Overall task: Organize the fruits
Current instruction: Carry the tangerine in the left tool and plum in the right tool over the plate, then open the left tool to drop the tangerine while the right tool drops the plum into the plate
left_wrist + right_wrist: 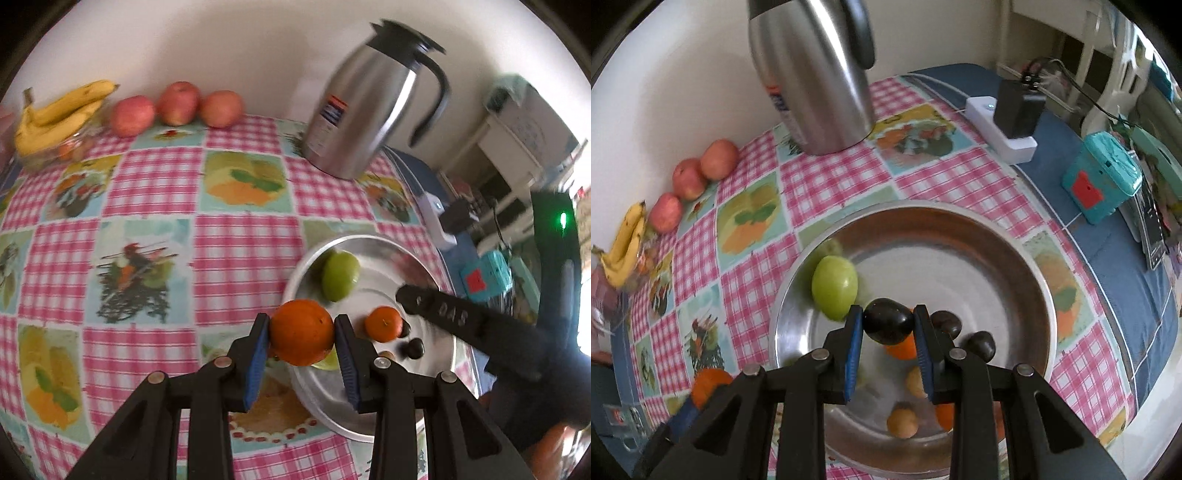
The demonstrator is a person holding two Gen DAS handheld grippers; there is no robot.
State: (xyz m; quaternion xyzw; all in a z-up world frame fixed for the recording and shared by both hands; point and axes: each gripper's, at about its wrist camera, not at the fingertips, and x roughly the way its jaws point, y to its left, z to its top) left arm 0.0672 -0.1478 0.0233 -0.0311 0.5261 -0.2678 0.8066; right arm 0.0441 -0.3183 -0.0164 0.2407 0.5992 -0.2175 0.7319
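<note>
My left tool [302, 334] is clamping an orange [301, 330] above the near rim of the steel bowl [424, 373], while my right tool [888, 321] is gripping a dark plum [886, 320] over that bowl, which is holding a green fruit [834, 286], a tangerine [384, 324] and chestnuts [980, 344] on the checked counter [243, 243].

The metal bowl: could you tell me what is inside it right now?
In the bowl: a green fruit, two dark fruits, two small tan ones and orange pieces. The right fingers and the dark fruit they hold cover part of the bottom.
</note>
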